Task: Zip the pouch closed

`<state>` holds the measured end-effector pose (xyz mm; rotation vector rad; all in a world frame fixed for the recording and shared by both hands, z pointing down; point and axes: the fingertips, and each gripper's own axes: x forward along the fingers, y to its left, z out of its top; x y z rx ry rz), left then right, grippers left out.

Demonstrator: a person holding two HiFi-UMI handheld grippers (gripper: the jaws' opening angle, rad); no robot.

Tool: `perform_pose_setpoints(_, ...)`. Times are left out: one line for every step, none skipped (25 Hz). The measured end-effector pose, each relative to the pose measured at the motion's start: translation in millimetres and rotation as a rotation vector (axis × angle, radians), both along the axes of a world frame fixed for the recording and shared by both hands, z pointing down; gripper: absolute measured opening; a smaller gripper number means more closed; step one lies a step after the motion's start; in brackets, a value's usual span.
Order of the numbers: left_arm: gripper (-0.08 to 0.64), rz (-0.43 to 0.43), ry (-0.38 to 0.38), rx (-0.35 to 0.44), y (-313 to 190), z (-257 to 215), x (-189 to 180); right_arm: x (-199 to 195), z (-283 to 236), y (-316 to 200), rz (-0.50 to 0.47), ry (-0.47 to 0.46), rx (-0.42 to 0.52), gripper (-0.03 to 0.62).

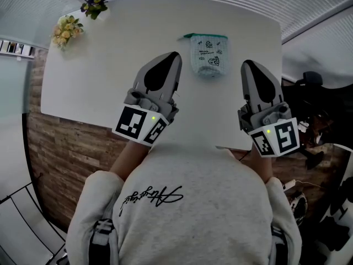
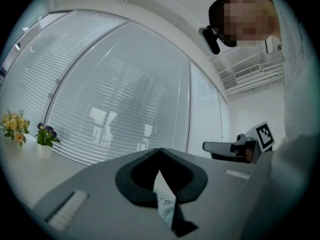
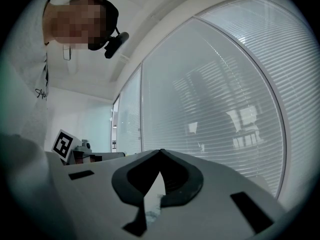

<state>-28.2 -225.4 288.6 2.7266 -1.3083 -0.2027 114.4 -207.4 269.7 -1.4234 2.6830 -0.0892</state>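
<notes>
Pale printed pouch (image 1: 208, 55) lies flat on white table (image 1: 105, 65), teal zip edge on far side. Left hand-held gripper (image 1: 175, 55) just left of pouch, right hand-held gripper (image 1: 246, 64) just right; neither touching it. Both jaw pairs pressed together, nothing between. Yellow flowers (image 1: 66, 29) and purple flowers (image 1: 95, 4) at far left corner.
</notes>
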Motion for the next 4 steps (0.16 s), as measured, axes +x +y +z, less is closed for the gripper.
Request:
perform_pose_setpoints(0.002,-0.001,0.001,0.000,-0.2,-0.2,-0.3,-0.2,-0.1,-0.1,-0.001,0.000,0.000,0.002)
perform_pose_setpoints(0.002,-0.001,0.001,0.000,-0.5,-0.3,-0.6,-0.5,-0.2,-0.1,-0.001,0.000,0.001,0.002)
perform_pose_setpoints(0.002,-0.002,0.002,-0.001,-0.8,-0.3,-0.8,-0.9,-0.3,-0.1,-0.002,0.000,0.002,0.000)
perform_pose_setpoints(0.002,-0.003,0.002,-0.001,-1.1,-0.3,-1.1,-1.3,-0.4,-0.2,-0.003,0.000,0.002,0.000)
